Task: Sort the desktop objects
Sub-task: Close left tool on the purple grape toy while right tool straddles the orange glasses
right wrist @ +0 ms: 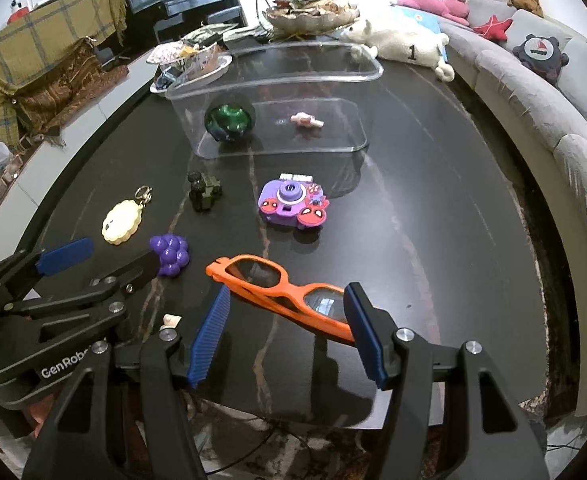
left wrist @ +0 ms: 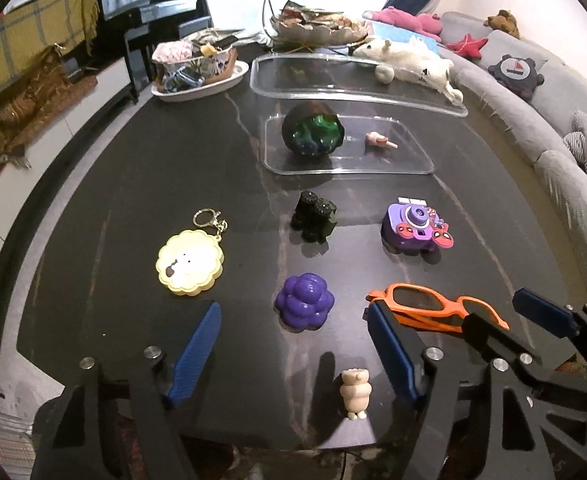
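Orange sunglasses (right wrist: 281, 290) lie on the dark table, between the blue pads of my right gripper (right wrist: 287, 292), which is open around them; its right pad hides the far lens end. A purple grape toy (left wrist: 303, 306) lies just ahead of my left gripper (left wrist: 293, 312), open with both pads apart from it. Around them lie a yellow flower keychain (left wrist: 189, 266), a dark green toy vehicle (left wrist: 313, 216), a purple toy camera (left wrist: 413, 228) and a small beige figurine (left wrist: 355, 394). A clear tray (left wrist: 393, 164) holds a green-black ball (left wrist: 313, 132) and a small pink toy (left wrist: 377, 140).
A clear lid (left wrist: 357, 88) lies behind the tray. Farther back are a white dish of clutter (left wrist: 201, 76), a tiered metal bowl stand (left wrist: 313, 28) and a white plush toy (left wrist: 413, 62). A grey sofa (left wrist: 553, 128) curves along the right; the table's front edge is near.
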The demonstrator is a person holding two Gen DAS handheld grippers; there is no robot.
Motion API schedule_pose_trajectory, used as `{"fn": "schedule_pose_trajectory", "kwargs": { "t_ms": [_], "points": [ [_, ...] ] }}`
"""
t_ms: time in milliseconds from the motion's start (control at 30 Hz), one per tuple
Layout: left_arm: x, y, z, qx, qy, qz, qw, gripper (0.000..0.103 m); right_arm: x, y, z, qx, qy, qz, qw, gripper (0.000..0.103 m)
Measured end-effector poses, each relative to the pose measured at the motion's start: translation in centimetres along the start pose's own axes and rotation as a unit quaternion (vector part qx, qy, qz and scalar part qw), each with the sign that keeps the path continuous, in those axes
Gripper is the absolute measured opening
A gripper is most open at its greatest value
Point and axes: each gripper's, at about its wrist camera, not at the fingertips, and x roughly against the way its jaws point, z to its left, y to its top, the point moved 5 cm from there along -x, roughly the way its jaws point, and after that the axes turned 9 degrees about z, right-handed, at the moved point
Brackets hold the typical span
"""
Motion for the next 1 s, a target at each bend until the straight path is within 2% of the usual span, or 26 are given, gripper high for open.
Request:
{"fn": "schedule_pose_trajectory", "kwargs": {
  "t_ms": [67, 200, 867, 1000],
  "points": [
    [-0.4, 0.1, -0.1, 0.001, 0.004, 0.002, 1.0, 0.068, -0.4, -0.1, 0.0, 0.0, 0.001, 0.004, 1.0, 0.057],
    [-1.2, 0.1, -0.5, -0.003, 0.001, 0.013, 0.9999, 0.057, -1.2, 0.0, -0.2, -0.002, -0.005, 0.008, 1.0, 0.057],
    [-4.7, 0.8, -0.8, -0.008, 0.029, 0.035, 0.9989, 0.055, -3.4, 0.8, -0.9, -0.001, -0.018, 0.023, 1.0, 0.057],
    [-5.2, 0.8, -0.6, -0.008, 0.033, 0.039, 0.9986, 0.049, -3.6, 0.7, -0.6, 0.005, -0.016, 0.027, 0.999, 0.057]
  ]
}}
